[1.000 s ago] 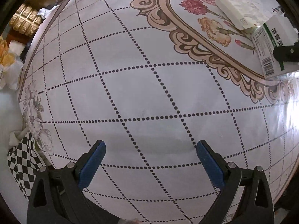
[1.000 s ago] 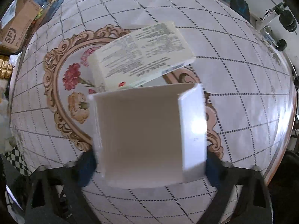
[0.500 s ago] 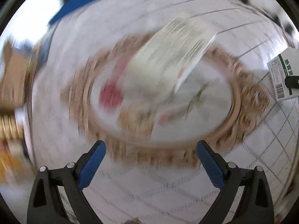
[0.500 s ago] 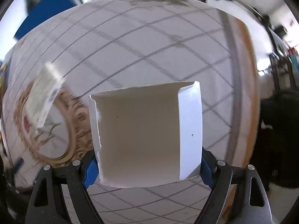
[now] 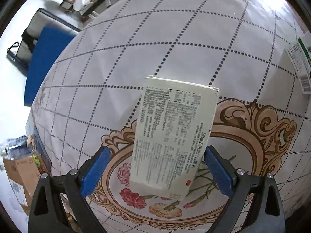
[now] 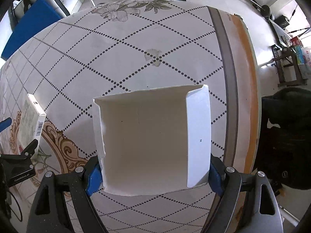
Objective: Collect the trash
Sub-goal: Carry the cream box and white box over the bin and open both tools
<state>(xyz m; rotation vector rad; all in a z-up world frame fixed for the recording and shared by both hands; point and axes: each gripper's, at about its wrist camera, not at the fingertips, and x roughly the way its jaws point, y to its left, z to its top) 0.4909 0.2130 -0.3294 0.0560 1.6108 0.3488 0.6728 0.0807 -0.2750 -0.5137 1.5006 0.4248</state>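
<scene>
A flat cream box (image 5: 175, 136) with printed text lies on the flowered tablecloth (image 5: 175, 38). My left gripper (image 5: 156, 171) hangs open over its near end; the right pad is close to the box's edge, the left pad well apart from it. In the right wrist view the same cream box (image 6: 31, 124) sits at the far left, with one of the left gripper's fingers (image 6: 29, 149) beside it. My right gripper (image 6: 153, 174) is shut on an open white carton (image 6: 147, 136), held above the table near its right edge. The carton's green-printed side (image 5: 299, 66) shows in the left wrist view.
The table's orange-banded edge (image 6: 248, 97) runs down the right, with a dark bag (image 6: 287, 136) on the floor beyond it. A blue chair seat (image 6: 29, 27) stands at the far left corner. A cardboard box (image 5: 19, 174) sits on the floor to the left.
My left gripper swung and rolled from bare tablecloth to over the cream box. My right gripper carried the white carton away from the cream box toward the table's edge.
</scene>
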